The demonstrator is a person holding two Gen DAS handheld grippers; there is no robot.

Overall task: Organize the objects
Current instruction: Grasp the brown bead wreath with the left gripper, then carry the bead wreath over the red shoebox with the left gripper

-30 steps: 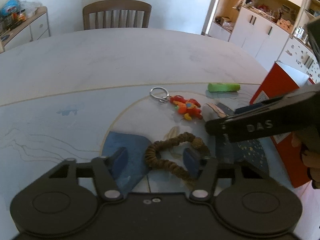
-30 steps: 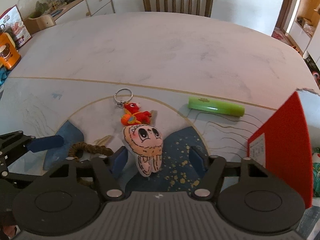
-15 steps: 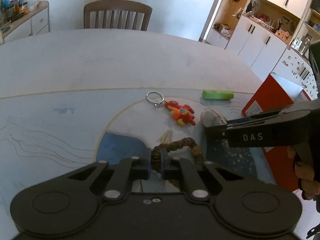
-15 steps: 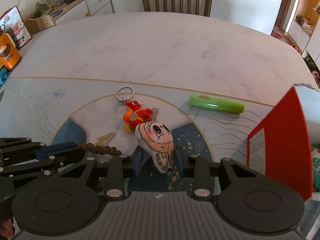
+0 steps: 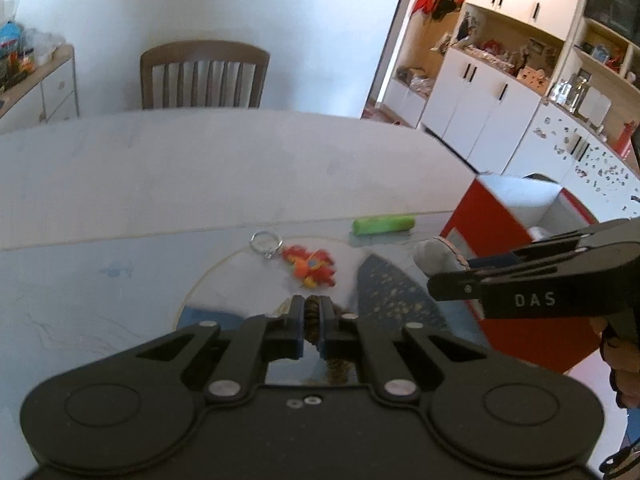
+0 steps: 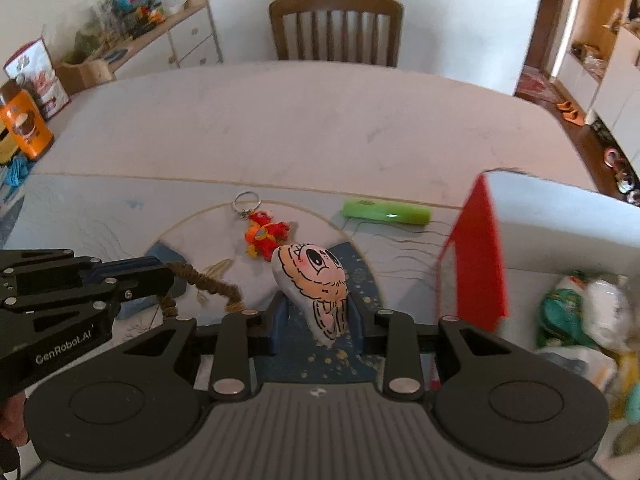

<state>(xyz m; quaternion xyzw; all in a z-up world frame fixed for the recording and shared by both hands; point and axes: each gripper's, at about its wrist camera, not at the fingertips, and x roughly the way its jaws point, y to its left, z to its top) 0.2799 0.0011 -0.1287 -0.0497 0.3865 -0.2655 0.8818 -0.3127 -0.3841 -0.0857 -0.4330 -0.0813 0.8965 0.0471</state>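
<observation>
The left gripper (image 5: 312,322) has its fingers clamped on a brown braided cord (image 6: 208,282), lifted off the surface (image 6: 320,120). The right gripper (image 6: 318,326) pinches a cartoon-face plush (image 6: 312,276) above the surface's near edge, beside a red box (image 6: 478,256) that seems to hold packets. A red keychain figure (image 6: 266,234) and green tube (image 6: 386,213) lie mid-surface

The left gripper's (image 5: 312,326) fingers are hiding most of the braided brown cord (image 5: 311,320). Motion blur is smearing the bags inside the red box (image 6: 476,256), leaving them unidentifiable.
</observation>
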